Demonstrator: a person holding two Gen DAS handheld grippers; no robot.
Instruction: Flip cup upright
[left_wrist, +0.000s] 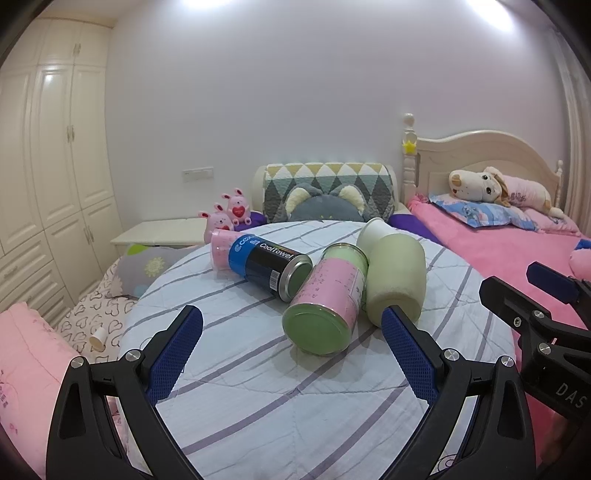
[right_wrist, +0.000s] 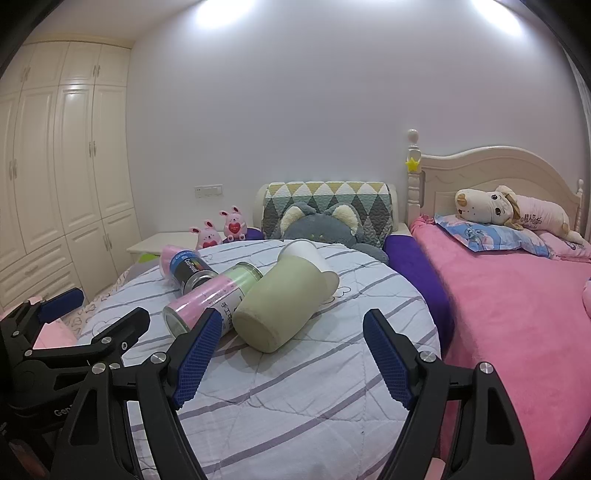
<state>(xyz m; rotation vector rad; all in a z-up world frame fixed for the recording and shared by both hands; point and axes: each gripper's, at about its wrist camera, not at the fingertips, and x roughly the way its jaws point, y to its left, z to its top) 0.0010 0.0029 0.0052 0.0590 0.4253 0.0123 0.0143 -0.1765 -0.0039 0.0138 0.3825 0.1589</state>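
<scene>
Both grippers, left gripper (left_wrist: 291, 321) and right gripper (right_wrist: 291, 325), fingers spread apart and empty; pale green cup (right_wrist: 280, 302) lying on its side just beyond right fingertips, touching pink-green canister (right_wrist: 210, 299).

"CoolTowel" in white on the black-and-blue can (left_wrist: 271, 266) lying just left of the pink-and-green jar (left_wrist: 327, 301), barcode near the can's metal rim, small unreadable print on the jar's pink label, "DAS" on the right gripper (left_wrist: 546, 295) body
</scene>
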